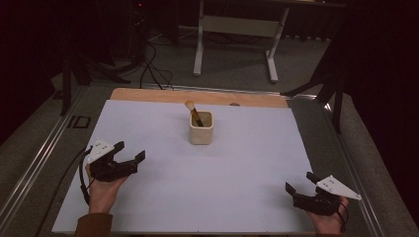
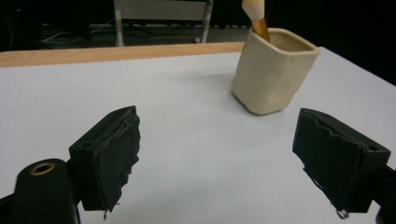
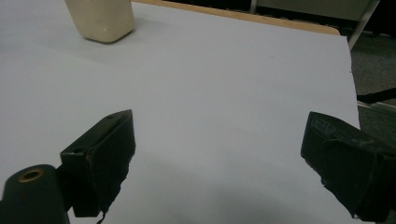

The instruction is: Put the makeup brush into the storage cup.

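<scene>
Brush [image 1: 193, 113] leans in the cup [image 1: 201, 129] mid-surface, well apart from both grippers, left [image 1: 132, 151] and right [image 1: 298, 181], jaws spread and empty. A careless reach could tip the cup.

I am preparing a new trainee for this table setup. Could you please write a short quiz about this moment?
1. True or false: the brush lies flat on the white sheet.
2. Which gripper is nearer to the cup? A) left gripper B) right gripper C) both touch it
3. Fill in: both grippers are ____ and hold nothing.

Key
1. False; it stands in the cup, bristles up.
2. A
3. open
</scene>
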